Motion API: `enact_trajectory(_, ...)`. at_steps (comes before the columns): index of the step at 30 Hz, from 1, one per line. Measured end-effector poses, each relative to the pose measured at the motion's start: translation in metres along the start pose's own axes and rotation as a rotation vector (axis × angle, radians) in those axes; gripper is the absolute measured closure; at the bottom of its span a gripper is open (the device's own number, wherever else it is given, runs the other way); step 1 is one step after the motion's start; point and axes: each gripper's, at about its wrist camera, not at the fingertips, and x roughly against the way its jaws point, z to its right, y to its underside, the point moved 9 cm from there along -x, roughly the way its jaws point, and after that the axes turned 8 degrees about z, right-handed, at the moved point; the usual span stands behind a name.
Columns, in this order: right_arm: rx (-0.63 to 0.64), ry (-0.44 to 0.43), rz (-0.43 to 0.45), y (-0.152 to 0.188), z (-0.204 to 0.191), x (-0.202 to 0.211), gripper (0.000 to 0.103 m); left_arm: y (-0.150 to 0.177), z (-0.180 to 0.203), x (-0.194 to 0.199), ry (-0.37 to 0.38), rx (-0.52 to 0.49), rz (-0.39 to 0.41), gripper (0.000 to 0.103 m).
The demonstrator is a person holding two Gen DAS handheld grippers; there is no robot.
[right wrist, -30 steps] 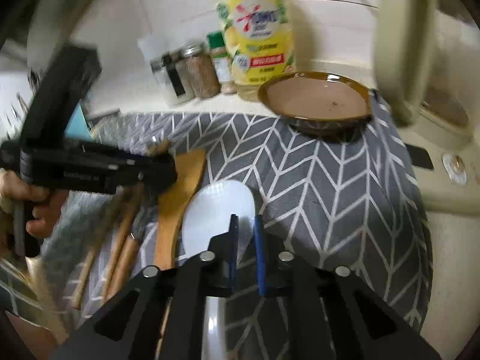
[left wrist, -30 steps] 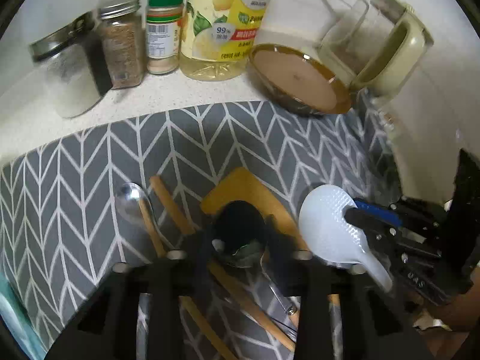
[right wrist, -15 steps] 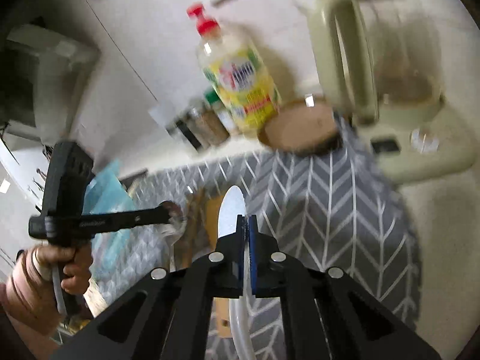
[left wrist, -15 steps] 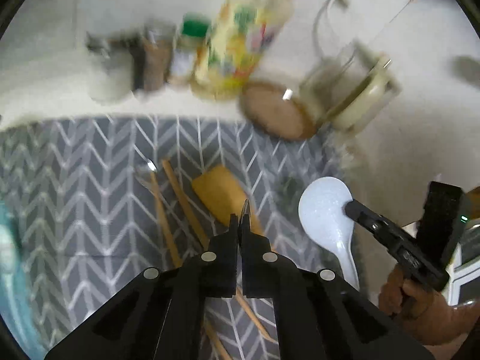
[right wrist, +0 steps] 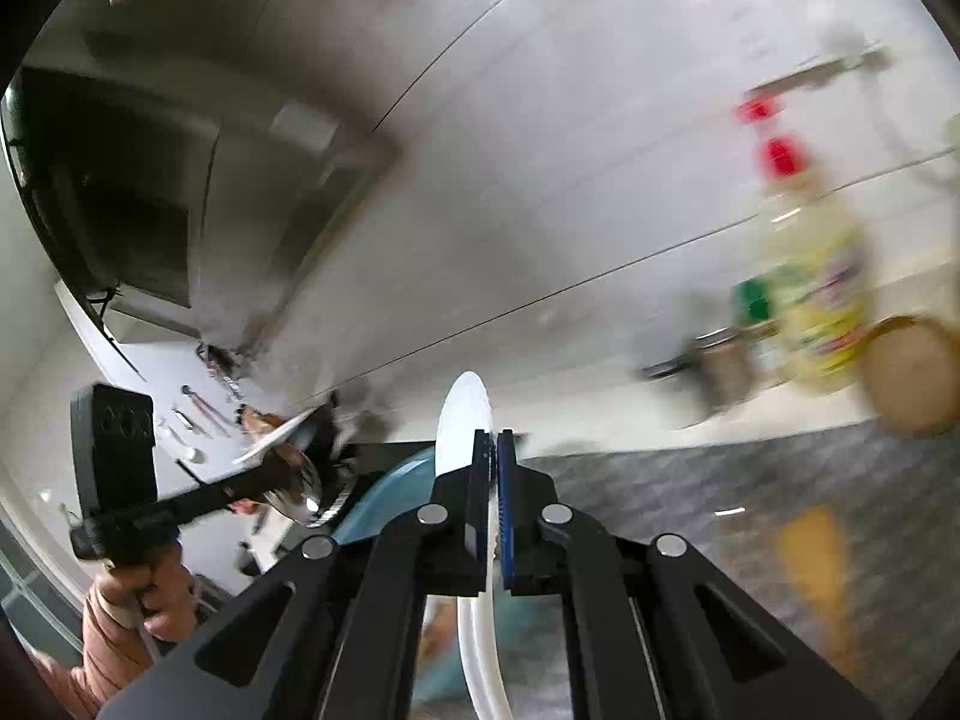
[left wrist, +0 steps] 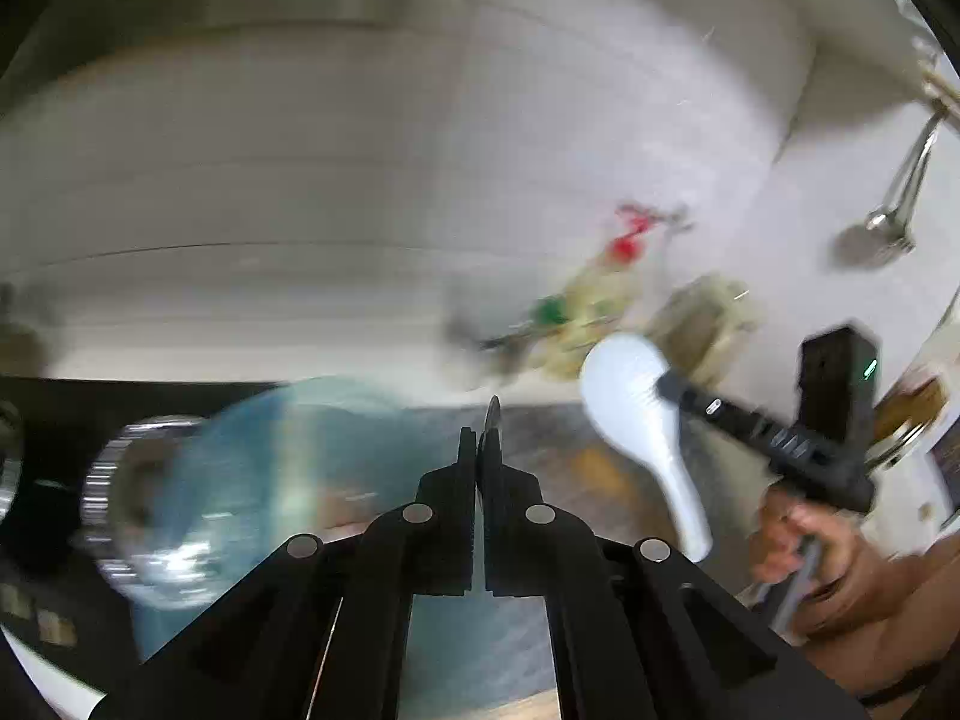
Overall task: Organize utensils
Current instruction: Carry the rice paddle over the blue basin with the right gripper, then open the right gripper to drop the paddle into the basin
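Left gripper (left wrist: 480, 450): jaws closed on a metal spoon, seen edge-on as a thin sliver poking out between the fingertips at centre frame; in the right wrist view its shiny bowl (right wrist: 294, 489) shows at lower left, ahead of that gripper (right wrist: 264, 480).
Right gripper (right wrist: 493, 468): clamped on the white rice paddle (right wrist: 462, 420), handle running down between the fingers, blade standing edge-on above them at centre frame; the left wrist view shows the same paddle (left wrist: 636, 420) at centre right, pinched just below its blade by the other gripper (left wrist: 666, 387), held by a hand (left wrist: 816, 552).
Where the utensils are: both held in the air, apart from each other, above the grey chevron mat (right wrist: 750, 492); a wooden spatula (right wrist: 810, 552) lies on the mat at lower right.
Handling, paddle: probably light, stiff plastic; smooth, so it could pivot in the pinch; a hold near the blade looks steadier than the handle's far end.
Handling, spoon: rigid, slick metal, a thin handle likely to roll between the pads; best pinched across its flat.
Background: dish soap bottle (right wrist: 810, 294), spice jars (right wrist: 720, 360) and brown dish (right wrist: 912, 372) blurred at right.
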Motion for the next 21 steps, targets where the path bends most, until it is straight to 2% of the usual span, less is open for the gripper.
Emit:
enact_trajectory(2, -0.019, 0.024, -0.06, 0.03, -0.023, -0.038, 0.1, 0.014, -0.037, 0.002, -0.036, -0.006, -0.053, 0.101)
enact_trajectory(6, -0.039, 0.167, -0.205, 0.09, -0.031, -0.101, 0.1, 0.057, -0.103, -0.025, -0.078, 0.004, -0.19, 0.1)
enact_trajectory(11, -0.04, 0.33, -0.31, 0.134, -0.019, -0.137, 0.1, 0.1, -0.134, -0.076, -0.059, -0.013, -0.337, 0.1)
enact_trajectory(15, -0.029, 0.421, -0.352, 0.149, -0.006, -0.15, 0.099, 0.111, -0.126, -0.104, -0.017, -0.024, -0.376, 0.1)
enact_trajectory(17, -0.034, 0.42, -0.389, 0.155, -0.003, -0.151, 0.099, 0.112, -0.122, -0.112, -0.02, -0.035, -0.382, 0.099)
enact_trajectory(18, -0.03, 0.422, -0.407, 0.155, -0.003, -0.152, 0.098, 0.113, -0.121, -0.115, -0.023, -0.031, -0.383, 0.097)
enact_trajectory(19, -0.02, 0.411, -0.418, 0.153, -0.005, -0.152, 0.098, 0.111, -0.121, -0.116, -0.029, -0.023, -0.384, 0.089)
enact_trajectory(20, -0.01, 0.398, -0.418, 0.148, -0.007, -0.153, 0.098, 0.108, -0.119, -0.114, -0.041, -0.012, -0.376, 0.075)
enact_trajectory(21, 0.003, 0.371, -0.398, 0.139, -0.011, -0.149, 0.098, 0.102, -0.118, -0.11, -0.062, -0.007, -0.358, 0.073)
